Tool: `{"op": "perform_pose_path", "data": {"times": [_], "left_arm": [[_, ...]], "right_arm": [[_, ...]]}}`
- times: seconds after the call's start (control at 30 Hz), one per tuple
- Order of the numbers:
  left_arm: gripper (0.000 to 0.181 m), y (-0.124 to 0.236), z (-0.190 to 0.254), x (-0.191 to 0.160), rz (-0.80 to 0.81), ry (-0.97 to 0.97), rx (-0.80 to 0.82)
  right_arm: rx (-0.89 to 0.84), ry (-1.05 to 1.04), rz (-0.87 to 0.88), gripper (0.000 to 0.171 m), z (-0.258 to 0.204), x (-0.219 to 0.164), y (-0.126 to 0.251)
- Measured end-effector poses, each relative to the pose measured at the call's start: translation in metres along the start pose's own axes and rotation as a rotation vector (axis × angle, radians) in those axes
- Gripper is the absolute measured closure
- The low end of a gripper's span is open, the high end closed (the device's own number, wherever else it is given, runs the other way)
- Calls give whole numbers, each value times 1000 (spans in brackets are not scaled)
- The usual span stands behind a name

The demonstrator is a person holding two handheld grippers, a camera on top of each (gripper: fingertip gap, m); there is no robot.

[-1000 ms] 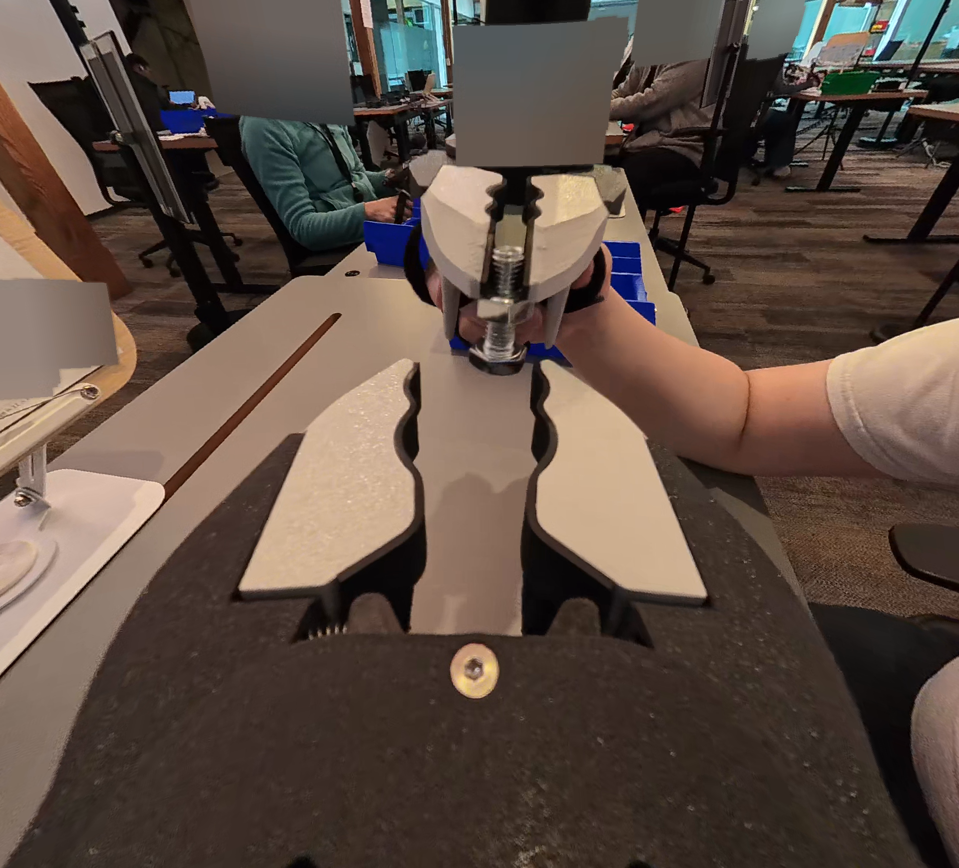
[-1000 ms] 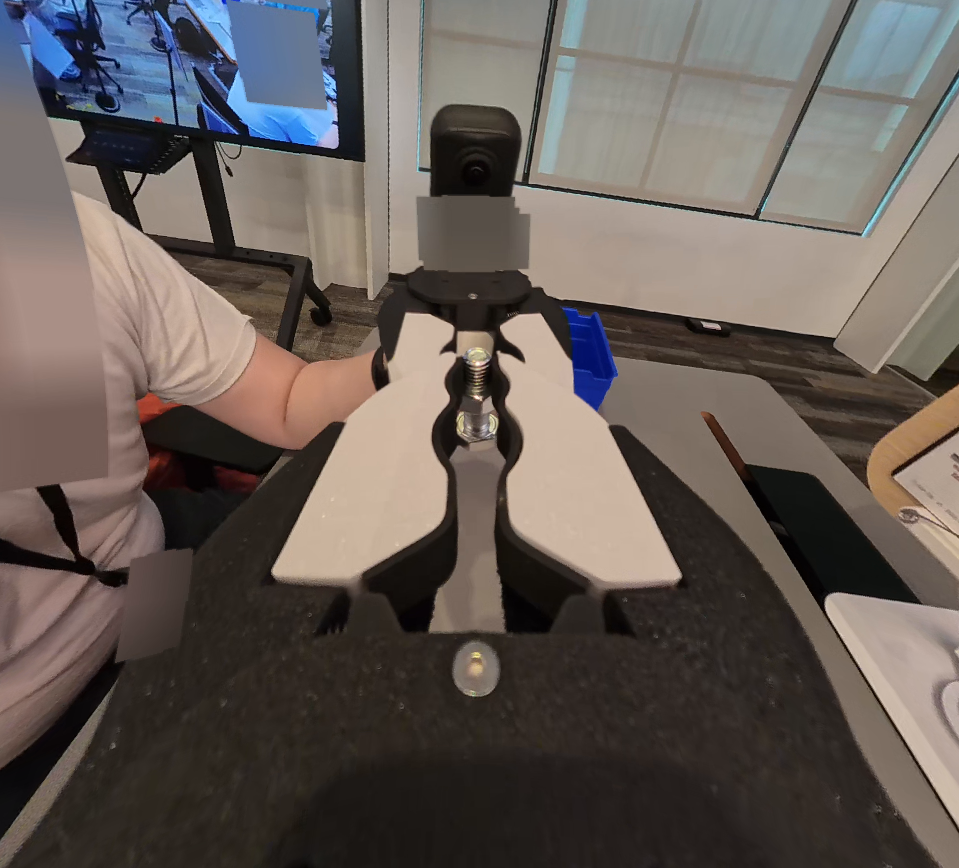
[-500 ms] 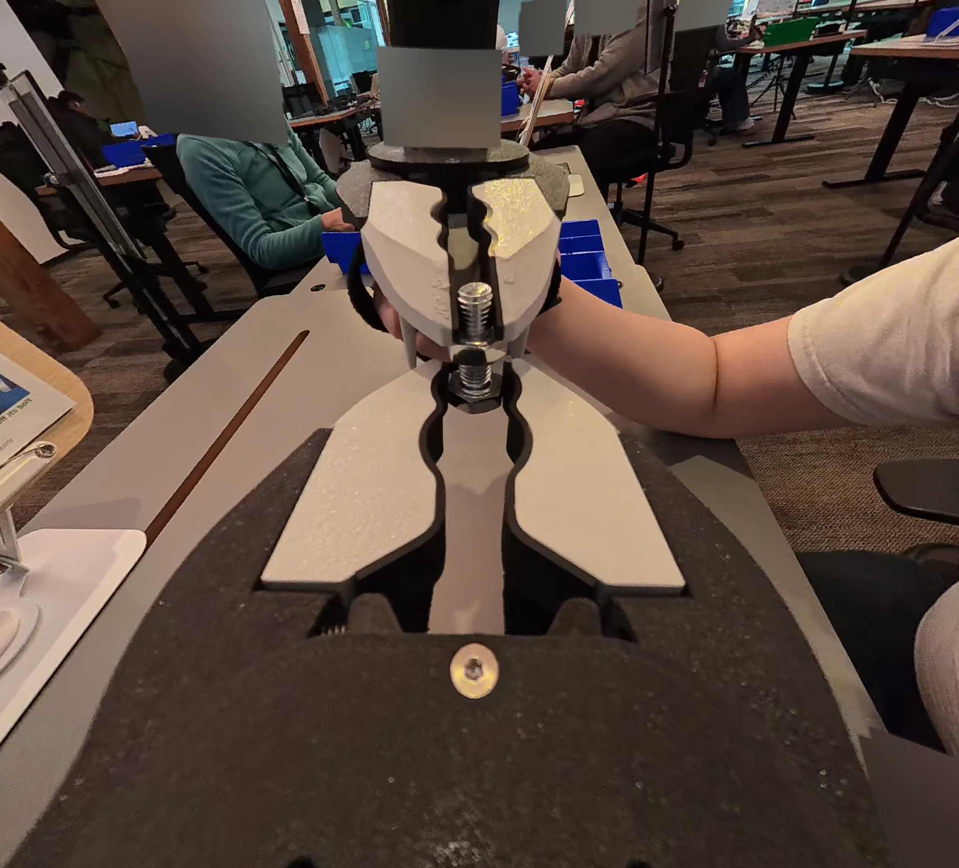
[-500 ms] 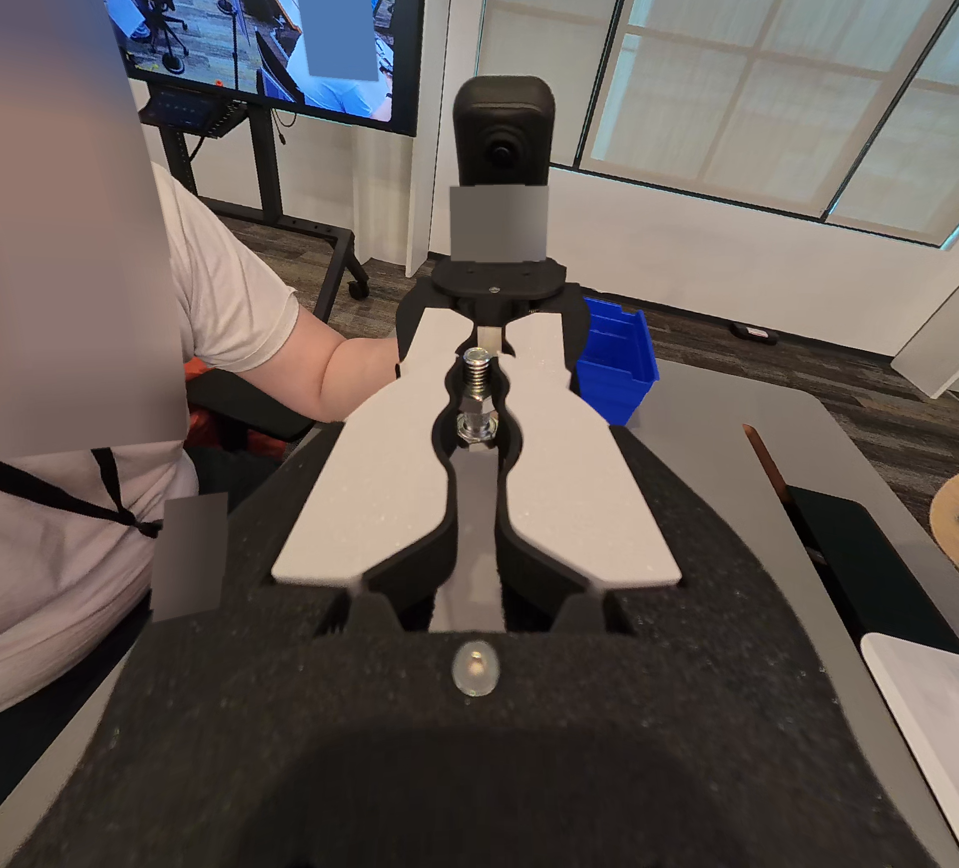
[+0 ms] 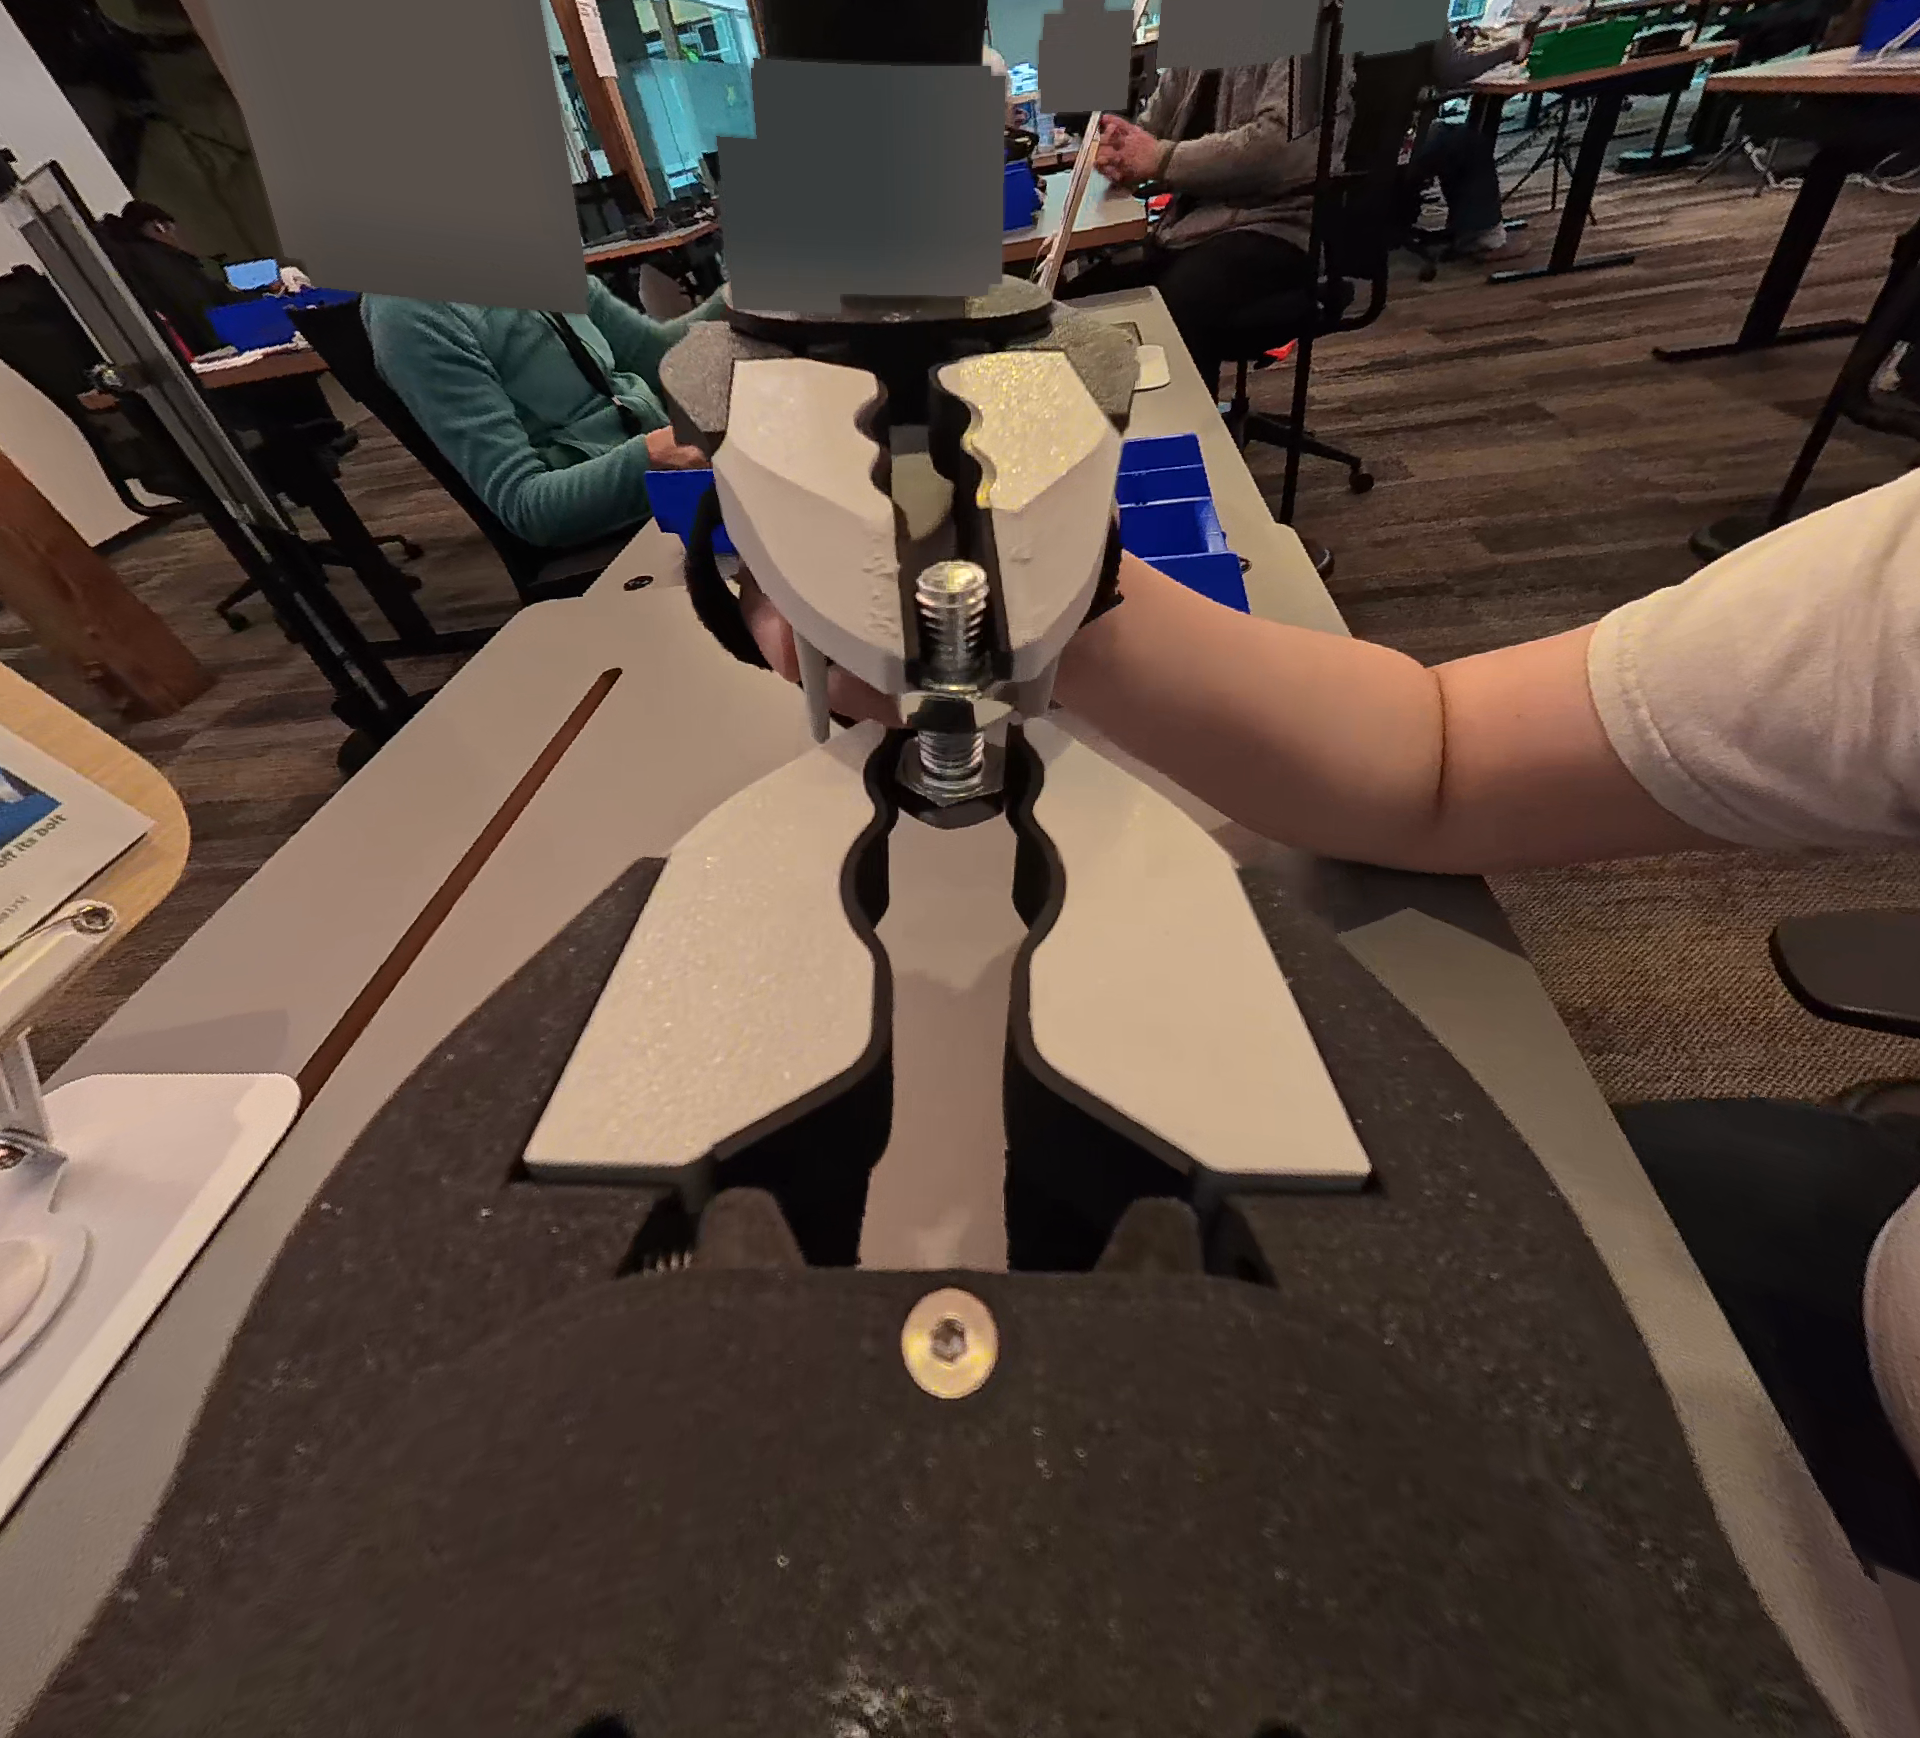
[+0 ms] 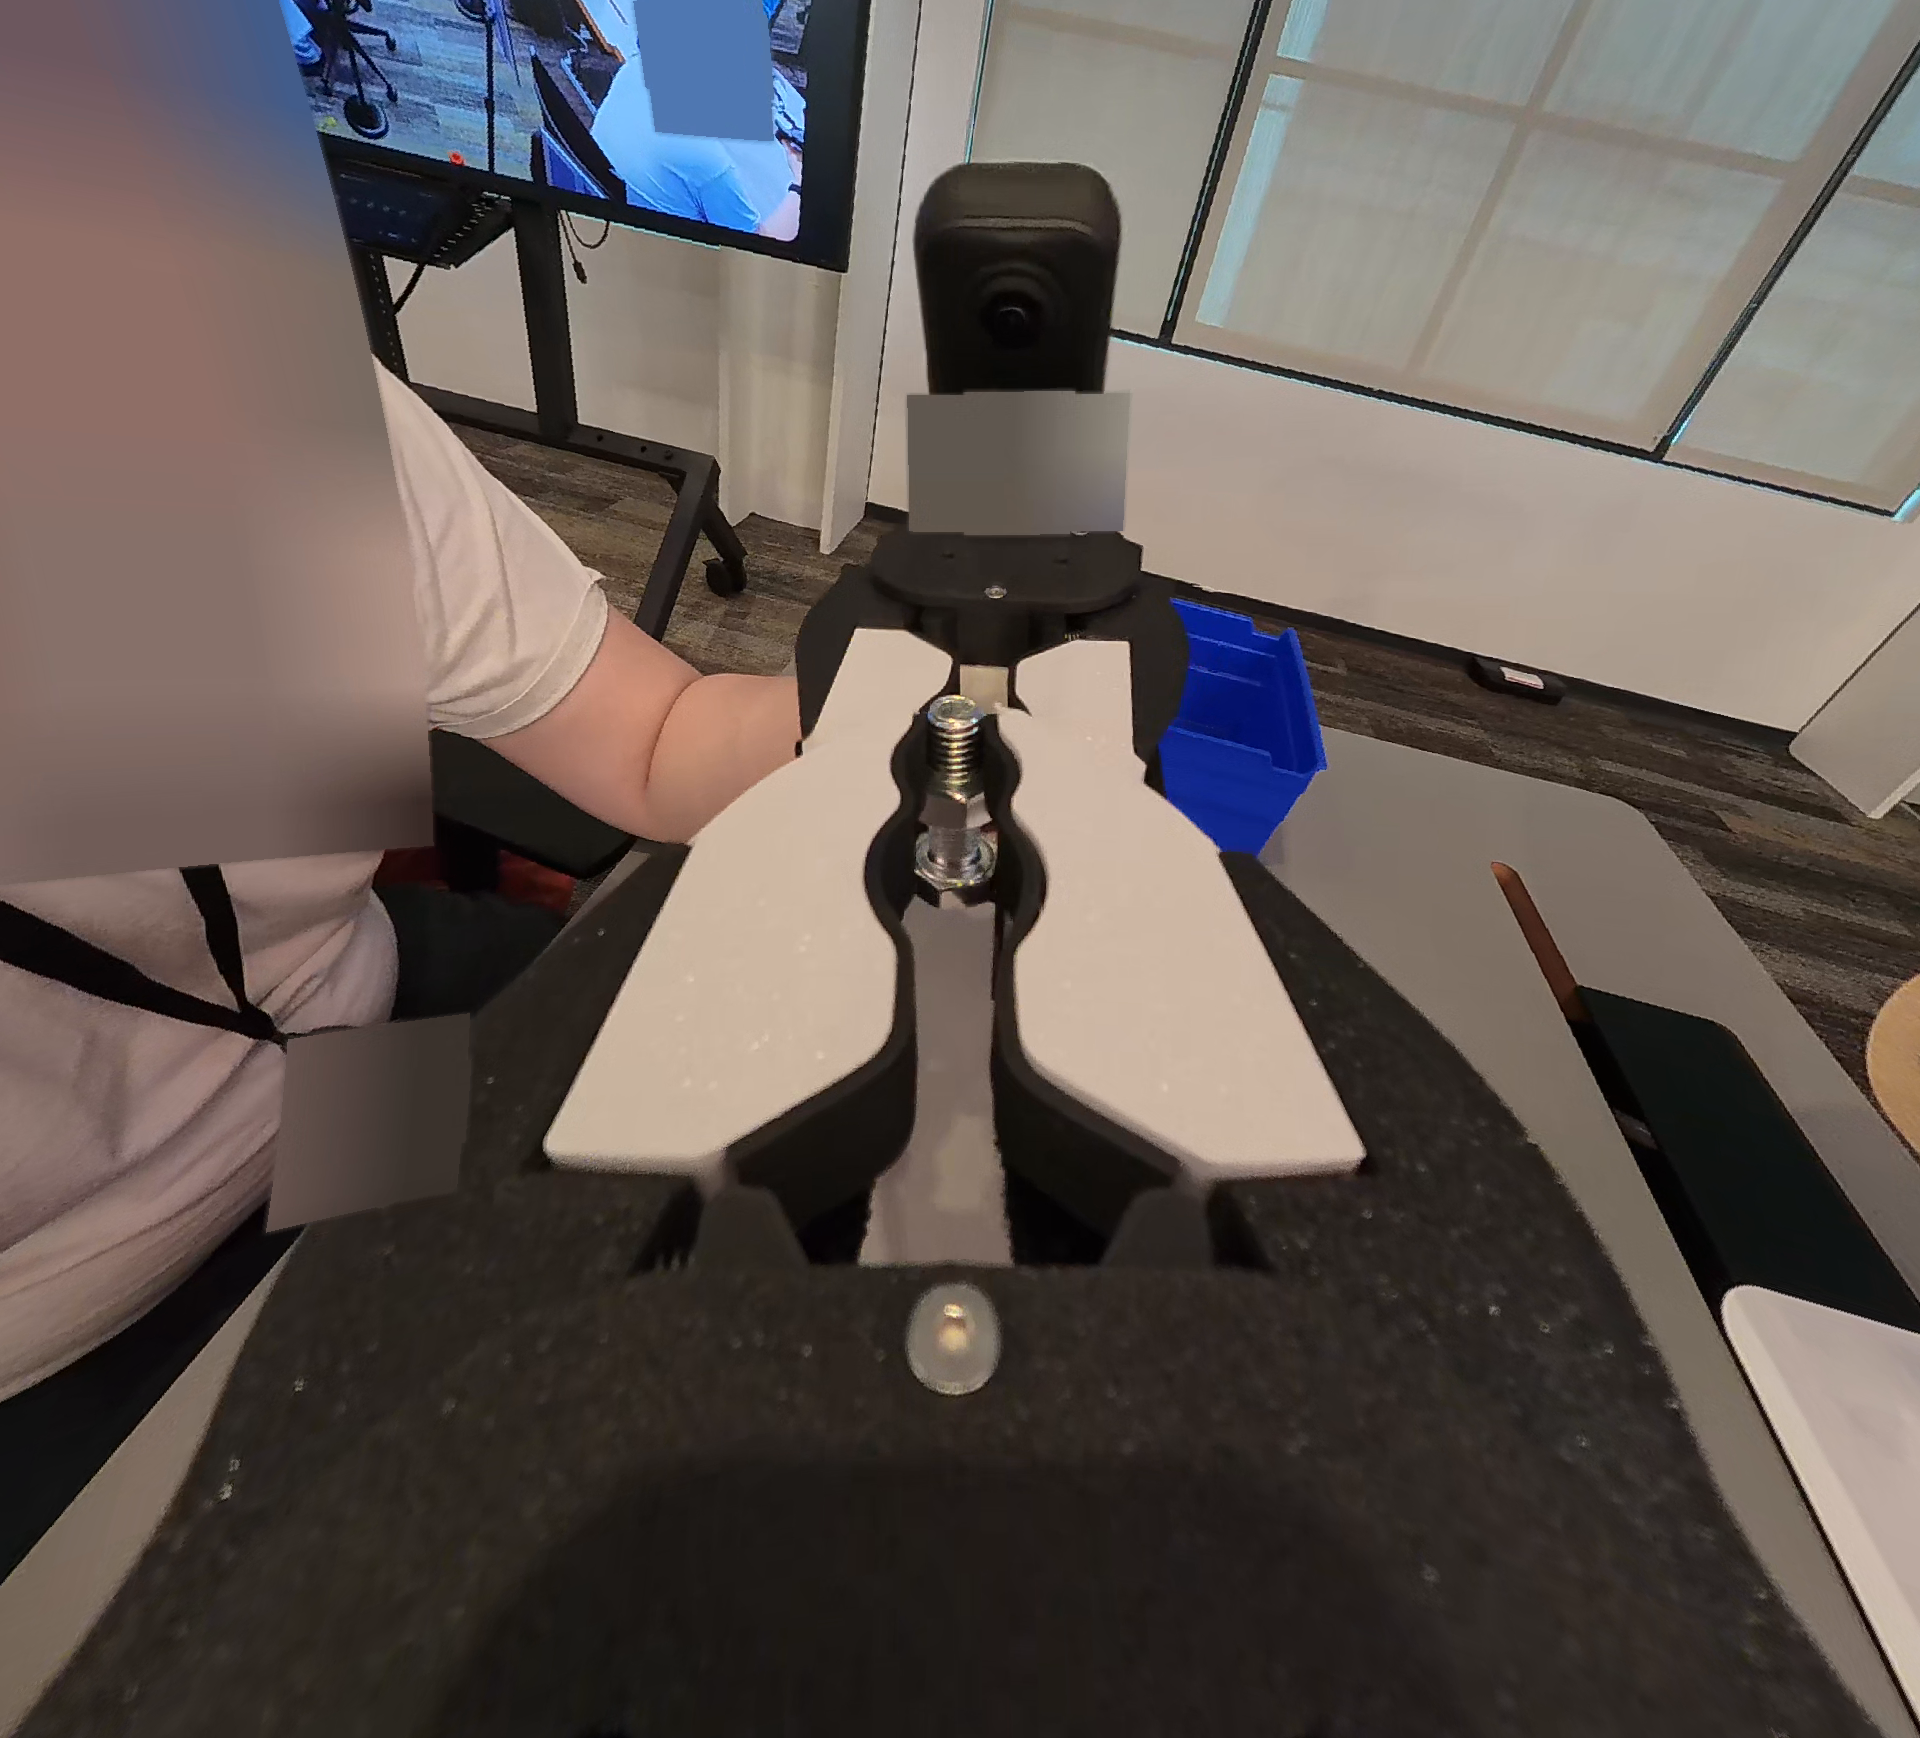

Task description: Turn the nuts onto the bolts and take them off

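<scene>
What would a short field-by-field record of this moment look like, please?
bolt: upright, threaded end up, hex head at the bottom
nut: partway down the thread, with a gap left above the head
left gripper: shut on the bolt at its head
right gripper: shut on the nut, facing the left gripper
surroundings: blue bin on the grey table, behind the left gripper

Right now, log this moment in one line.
left hand-held gripper: shut on bolt | right hand-held gripper: shut on nut | nut: partway along bolt
</scene>
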State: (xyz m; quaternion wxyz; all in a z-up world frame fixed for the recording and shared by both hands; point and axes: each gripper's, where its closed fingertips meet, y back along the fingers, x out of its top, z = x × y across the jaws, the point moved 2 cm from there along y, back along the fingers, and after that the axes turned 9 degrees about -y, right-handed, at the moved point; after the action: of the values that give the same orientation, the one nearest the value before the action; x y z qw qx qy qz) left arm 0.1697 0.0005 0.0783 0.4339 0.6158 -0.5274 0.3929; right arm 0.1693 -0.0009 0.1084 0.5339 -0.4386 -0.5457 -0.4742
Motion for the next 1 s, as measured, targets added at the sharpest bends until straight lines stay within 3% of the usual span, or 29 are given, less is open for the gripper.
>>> {"op": "perform_pose_path", "data": {"times": [0.23,0.3,0.37,0.47,0.57,0.73,1.0], "left_arm": [[162,-1,-9,-3,-25,16,61],[163,0,-15,-11,-64,31,88],[163,4,-31,-20,-106,53,181],[163,13,-54,-32,-130,135,312],[163,18,-71,-45,-134,228,396],[163,19,-79,-58,-181,229,478],[163,10,-70,-55,-203,174,459]], "right_arm": [[-43,-13,12,162,8,0,1],[-97,-28,16,149,14,2,3],[-223,-66,18,137,25,8,10],[-546,-130,-76,137,47,6,29],[-699,-183,-201,135,52,-10,30],[-762,-214,-221,136,65,-29,5],[-837,-142,-204,144,77,-35,-1]]}}
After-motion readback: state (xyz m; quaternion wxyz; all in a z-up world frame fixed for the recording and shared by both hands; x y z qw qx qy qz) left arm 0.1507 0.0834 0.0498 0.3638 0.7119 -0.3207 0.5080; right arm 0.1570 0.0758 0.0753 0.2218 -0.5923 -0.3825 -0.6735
